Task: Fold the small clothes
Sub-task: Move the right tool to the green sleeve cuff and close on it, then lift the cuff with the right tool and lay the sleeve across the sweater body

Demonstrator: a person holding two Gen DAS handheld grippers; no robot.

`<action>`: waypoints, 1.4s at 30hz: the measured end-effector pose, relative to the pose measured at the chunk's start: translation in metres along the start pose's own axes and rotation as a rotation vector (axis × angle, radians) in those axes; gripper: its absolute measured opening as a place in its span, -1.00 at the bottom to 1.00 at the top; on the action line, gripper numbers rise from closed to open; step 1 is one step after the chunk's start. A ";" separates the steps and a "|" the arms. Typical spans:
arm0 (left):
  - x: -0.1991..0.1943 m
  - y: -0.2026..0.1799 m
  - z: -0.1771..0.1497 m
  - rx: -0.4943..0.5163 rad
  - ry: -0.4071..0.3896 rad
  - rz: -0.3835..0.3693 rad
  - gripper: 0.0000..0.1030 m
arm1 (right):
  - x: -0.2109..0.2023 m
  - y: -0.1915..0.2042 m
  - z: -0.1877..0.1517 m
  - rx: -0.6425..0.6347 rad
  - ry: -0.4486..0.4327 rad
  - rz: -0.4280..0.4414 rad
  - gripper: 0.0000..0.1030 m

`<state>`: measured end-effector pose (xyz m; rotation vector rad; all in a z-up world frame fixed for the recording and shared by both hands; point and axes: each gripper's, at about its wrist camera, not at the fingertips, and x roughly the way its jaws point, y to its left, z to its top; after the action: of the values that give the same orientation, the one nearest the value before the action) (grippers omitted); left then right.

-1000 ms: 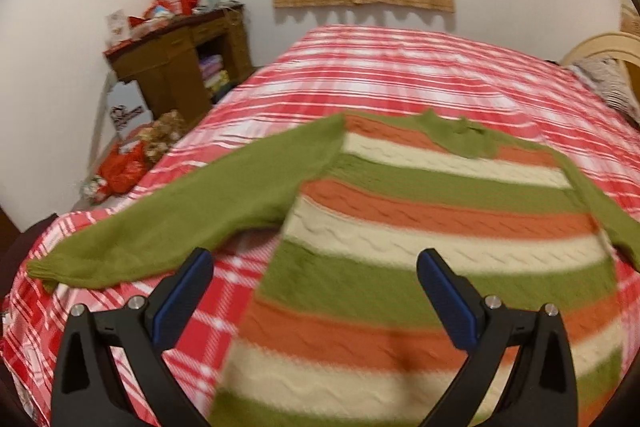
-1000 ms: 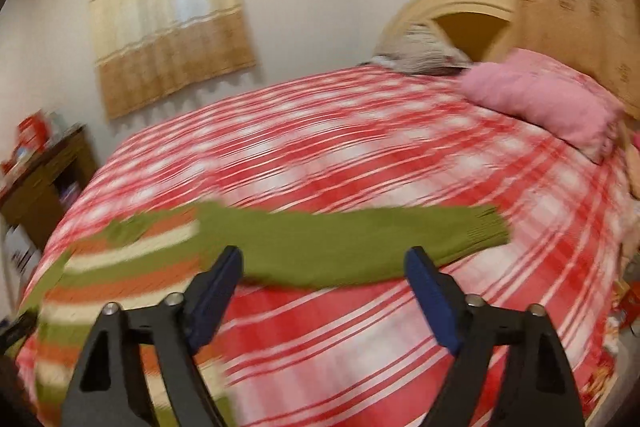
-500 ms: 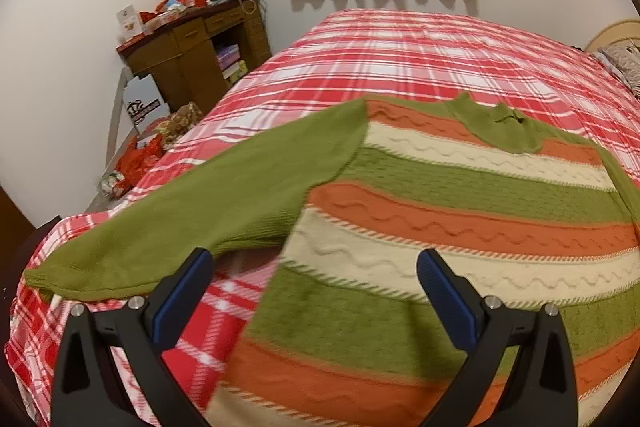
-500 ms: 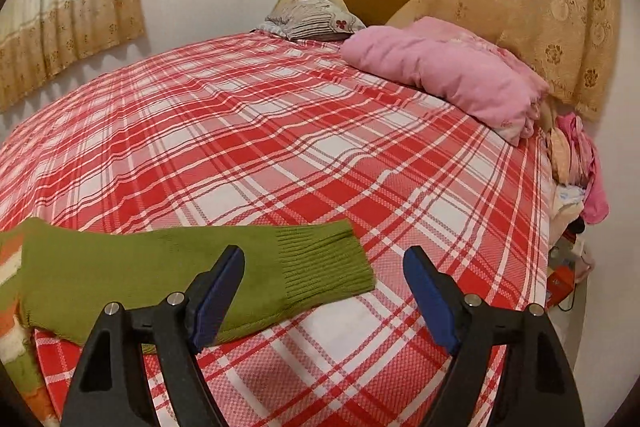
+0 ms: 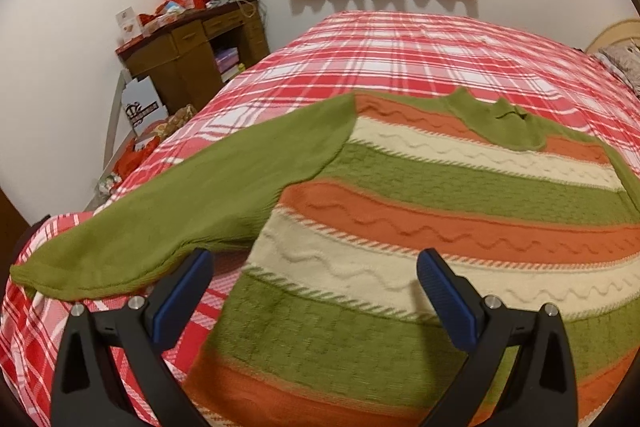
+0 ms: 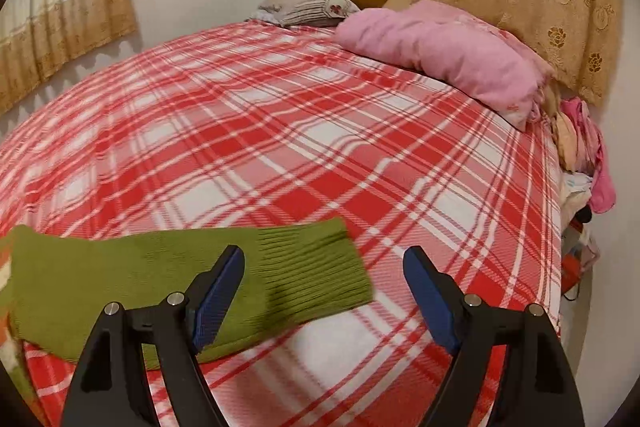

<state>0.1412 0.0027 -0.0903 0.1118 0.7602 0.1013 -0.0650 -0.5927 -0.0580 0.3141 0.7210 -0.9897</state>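
1. The sweater [image 5: 460,227] lay flat on the bed [image 5: 400,59], spread out ahead of and beneath our left tongs [image 5: 314,291]. One green sleeve [image 5: 180,219] ran out to the left of those tongs. The other sleeve's ribbed cuff [image 6: 312,267] sat between and just ahead of our right tongs [image 6: 322,291].
2. Both tongs stood spread wide and pinched nothing. We could not tell whether any pad touched the knit.
3. We judged the main risk to be a shallow bite. If the right tongs closed on only the top layer of the cuff, the sleeve could twist or slip free mid-fold.
4. The thick knit could also drag on the plaid cover, bunching the body and skewing the fold line.
5. The left sleeve's tip lay near the bed edge, so a careless tug might send it over.
6. It looked bulky: wide green, orange and cream bands with raised wavy ridges, and a green collar [image 5: 504,123] at the far end.
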 end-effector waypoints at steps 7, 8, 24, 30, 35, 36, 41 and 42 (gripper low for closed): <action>0.015 0.004 -0.006 -0.039 0.063 -0.049 1.00 | 0.015 0.001 0.006 0.008 0.022 0.006 0.60; 0.016 0.006 -0.007 -0.049 0.066 -0.060 1.00 | 0.017 0.003 0.006 0.008 0.028 0.002 0.60; 0.020 0.009 -0.009 -0.082 0.080 -0.104 1.00 | 0.053 -0.004 -0.004 0.059 0.135 0.044 0.60; 0.020 0.012 -0.009 -0.087 0.075 -0.114 1.00 | 0.049 0.012 -0.002 -0.039 0.113 0.105 -0.10; 0.020 0.013 -0.010 -0.090 0.071 -0.121 1.00 | 0.039 0.025 -0.003 -0.072 0.088 0.101 -0.66; 0.019 0.013 -0.010 -0.091 0.071 -0.122 1.00 | 0.034 0.029 -0.004 -0.081 0.070 0.087 -0.67; 0.019 0.015 -0.011 -0.092 0.067 -0.128 1.00 | 0.006 0.034 -0.005 -0.080 0.003 0.078 -0.70; 0.019 0.014 -0.011 -0.093 0.066 -0.128 1.00 | 0.001 0.034 -0.004 -0.078 -0.009 0.077 -0.70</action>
<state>0.1472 0.0202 -0.1092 -0.0286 0.8256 0.0182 -0.0376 -0.5728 -0.0643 0.2679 0.7323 -0.8873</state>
